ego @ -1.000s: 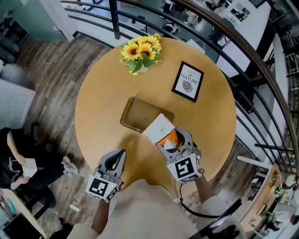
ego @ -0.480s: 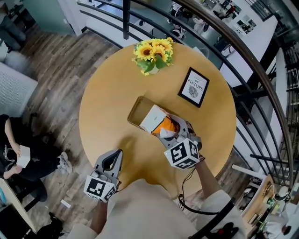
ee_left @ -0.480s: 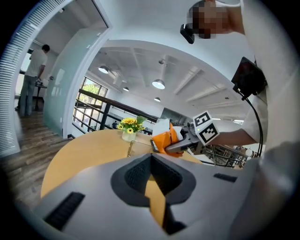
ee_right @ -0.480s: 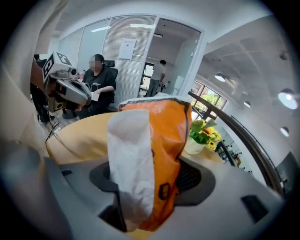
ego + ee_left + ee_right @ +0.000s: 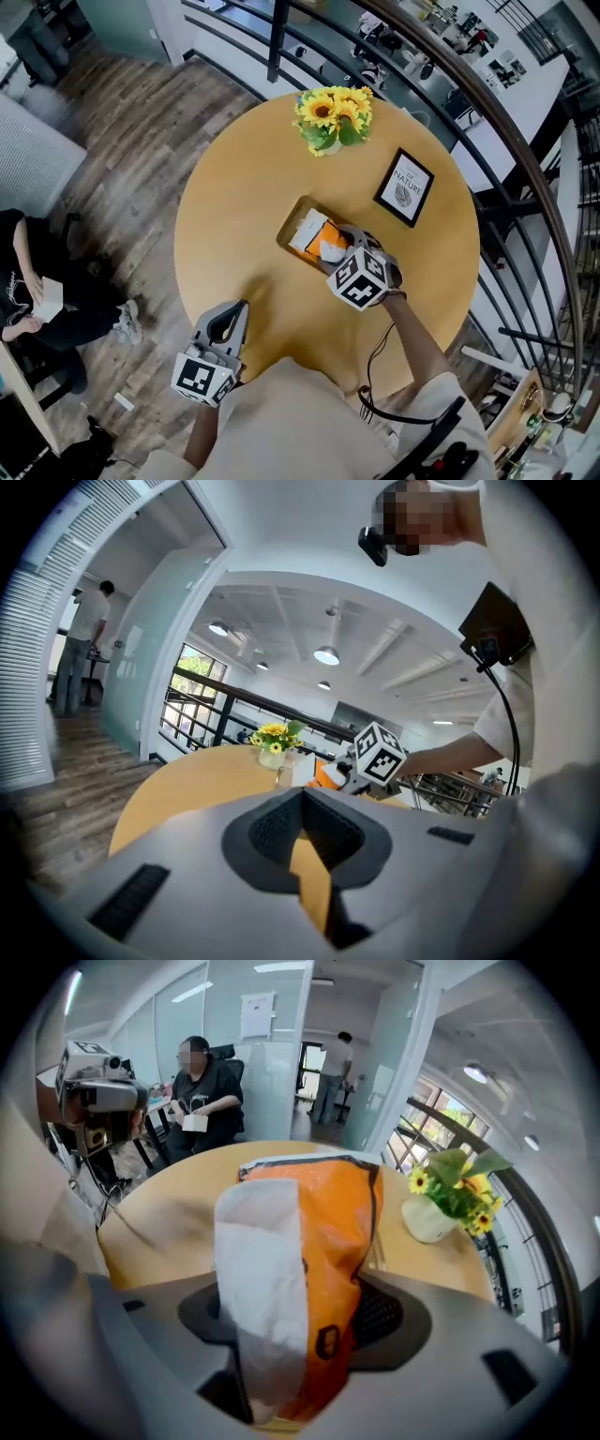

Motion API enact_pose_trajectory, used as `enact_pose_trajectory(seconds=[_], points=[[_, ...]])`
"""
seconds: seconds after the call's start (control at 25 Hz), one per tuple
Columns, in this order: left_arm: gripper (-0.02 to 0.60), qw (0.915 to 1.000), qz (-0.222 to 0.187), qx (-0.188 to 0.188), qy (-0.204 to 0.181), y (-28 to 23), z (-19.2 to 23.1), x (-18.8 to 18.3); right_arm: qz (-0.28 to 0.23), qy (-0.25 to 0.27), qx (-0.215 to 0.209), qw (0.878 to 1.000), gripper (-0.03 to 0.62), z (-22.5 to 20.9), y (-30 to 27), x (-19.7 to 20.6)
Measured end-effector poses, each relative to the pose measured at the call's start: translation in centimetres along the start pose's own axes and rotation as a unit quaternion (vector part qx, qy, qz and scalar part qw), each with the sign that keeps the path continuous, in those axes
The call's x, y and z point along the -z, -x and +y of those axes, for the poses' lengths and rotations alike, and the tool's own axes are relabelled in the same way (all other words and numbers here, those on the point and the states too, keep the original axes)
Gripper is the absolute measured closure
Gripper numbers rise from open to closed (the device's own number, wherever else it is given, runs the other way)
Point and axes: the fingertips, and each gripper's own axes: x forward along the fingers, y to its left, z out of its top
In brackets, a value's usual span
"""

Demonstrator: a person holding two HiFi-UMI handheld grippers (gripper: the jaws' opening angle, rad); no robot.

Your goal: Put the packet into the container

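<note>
Head view, step: right tool (image 5: 336,246) holds packet (image 5: 314,234) over container (image 5: 289,225) on tabletop (image 5: 234,206); placing, not released.
Right tool: jaws wide, clamped on pkt's near end.
Left tool (image 5: 225,323): tips together, empty, by tabletop edge.
Next: prob. set pkt flat inside, then open jaws.
Packet: orange w/ white panel, soft, crinkly.
</note>
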Motion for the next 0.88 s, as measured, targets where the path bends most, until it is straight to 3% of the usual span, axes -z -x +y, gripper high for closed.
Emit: enact_pose_trajectory(seconds=[0.24,0.48,0.88], points=[[0.577,0.9997,-0.007,-0.024,0.002,1.4,1.2,-0.4,0.071,0.014,-0.031,0.997,0.299,0.6,-4.1,1.3],[0.577,0.9993,-0.004,-0.034,0.012,2.2,2.0,-0.1,0.117,-0.007,-0.080,0.990,0.299,0.6,-6.2,1.5],[0.577,0.9993,-0.011,-0.033,0.009,2.6,1.9,-0.1,0.099,-0.012,-0.080,0.992,0.293,0.5,-6.5,1.5]])
